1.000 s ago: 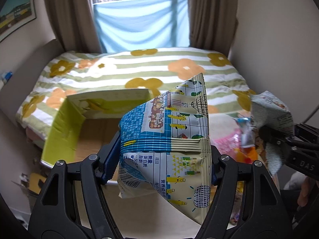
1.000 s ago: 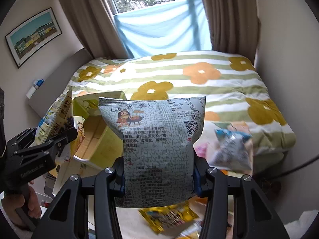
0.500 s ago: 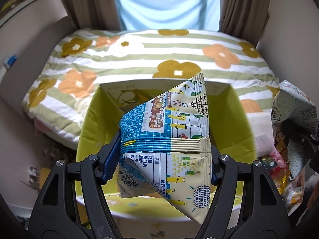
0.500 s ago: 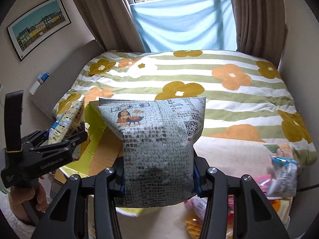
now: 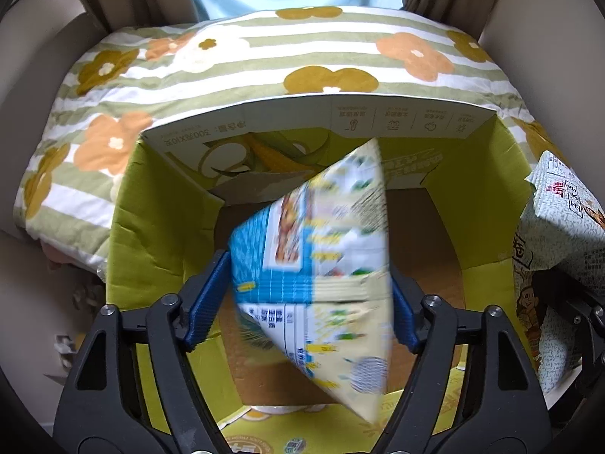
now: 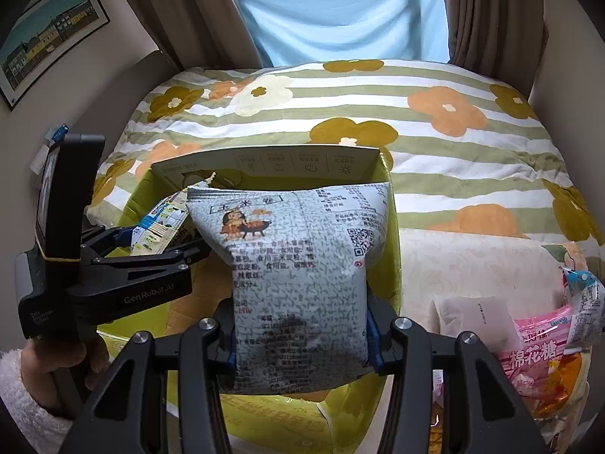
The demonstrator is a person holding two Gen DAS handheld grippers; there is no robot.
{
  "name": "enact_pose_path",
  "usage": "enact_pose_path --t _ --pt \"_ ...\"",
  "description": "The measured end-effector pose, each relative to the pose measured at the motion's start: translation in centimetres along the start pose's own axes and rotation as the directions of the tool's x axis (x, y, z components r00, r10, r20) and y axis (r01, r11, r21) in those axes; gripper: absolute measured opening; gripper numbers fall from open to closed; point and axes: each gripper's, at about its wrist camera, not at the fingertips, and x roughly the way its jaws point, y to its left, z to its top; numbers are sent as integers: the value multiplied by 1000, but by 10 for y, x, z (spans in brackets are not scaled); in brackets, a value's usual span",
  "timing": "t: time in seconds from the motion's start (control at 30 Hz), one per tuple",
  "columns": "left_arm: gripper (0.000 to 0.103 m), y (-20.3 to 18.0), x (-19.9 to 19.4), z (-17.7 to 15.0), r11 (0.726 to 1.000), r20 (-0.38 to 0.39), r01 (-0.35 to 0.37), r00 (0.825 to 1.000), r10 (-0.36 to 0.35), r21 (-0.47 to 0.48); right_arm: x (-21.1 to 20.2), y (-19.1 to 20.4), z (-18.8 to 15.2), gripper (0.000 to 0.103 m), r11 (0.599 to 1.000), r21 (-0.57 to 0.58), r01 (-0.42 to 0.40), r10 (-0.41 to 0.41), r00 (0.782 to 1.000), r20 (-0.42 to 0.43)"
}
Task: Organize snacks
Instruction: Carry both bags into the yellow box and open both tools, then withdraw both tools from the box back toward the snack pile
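An open yellow-green cardboard box [image 5: 162, 204] stands at the foot of the bed, its brown bottom bare. My left gripper [image 5: 310, 302] hangs over the box with its jaws spread. The blue-and-white snack bag [image 5: 321, 249] between them is motion-blurred and looks loose; it also shows in the right wrist view [image 6: 159, 223]. My right gripper [image 6: 300, 333] is shut on a grey printed snack bag [image 6: 298, 261] and holds it upright above the box's right side [image 6: 393, 227]. That bag shows at the right edge of the left wrist view [image 5: 556, 234].
A bed with a striped flower quilt [image 6: 435, 143] lies behind the box. Several loose snack packets, one pink [image 6: 537, 344], lie on a white surface right of the box. Curtains and a window are at the back, a picture [image 6: 45, 38] on the left wall.
Both grippers have moved forward and down over the box. The left jaws have widened, and the blue-and-white bag now blurs as it slips between them. The right still holds its grey bag.
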Motion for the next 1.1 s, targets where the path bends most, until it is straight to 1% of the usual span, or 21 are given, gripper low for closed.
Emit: enact_pose_path --t 0.03,0.07,0.13,0.33,0.53,0.67,0.77,0.8,0.83,0.87,0.9,0.97,1.1 --pt "93 3 0 1 1000 2 -16 1000 16 -3 1 2 1 45 1000 -13 4 -4 1000 -1" --pt "103 5 -1 0 999 10 -38 999 38 -6 1 5 2 45 999 -31 12 -12 1000 -1" --pt "103 9 -8 -2 998 30 -58 998 58 -8 3 10 3 45 997 -69 25 -26 1000 -2" --pt "103 20 -21 -12 998 24 -62 998 62 -25 6 12 2 45 994 -105 37 -38 999 -3" --pt "103 27 -31 -24 998 25 -53 998 54 -45 3 35 5 45 985 -174 13 -12 1000 6" --pt "103 29 -38 -29 997 34 -47 998 49 -54 11 43 3 45 984 -178 -9 5 1000 -20" --pt "103 30 -43 -32 997 41 -46 998 48 -54 18 46 0 46 983 -185 -4 -4 999 -42" --pt "102 30 -45 -33 998 44 -44 998 47 -55 20 46 -1 55 982 -187 7 -15 999 -40" --pt "103 30 -47 -34 997 48 -52 997 54 -54 21 45 -3 75 982 -190 16 -23 999 -32" --pt "103 29 -48 -35 997 53 -57 997 60 -52 20 43 -5 85 982 -185 19 -23 1000 -16" --pt "103 29 -48 -37 997 55 -52 997 54 -50 19 41 -8 102 983 -182 14 -15 1000 -4" --pt "103 29 -49 -41 998 58 -41 997 44 -53 15 38 -13 103 985 -175 9 -7 1000 16" --pt "103 29 -51 -46 998 61 -37 997 40 -52 8 37 -18 103 985 -170 23 -19 1000 24"
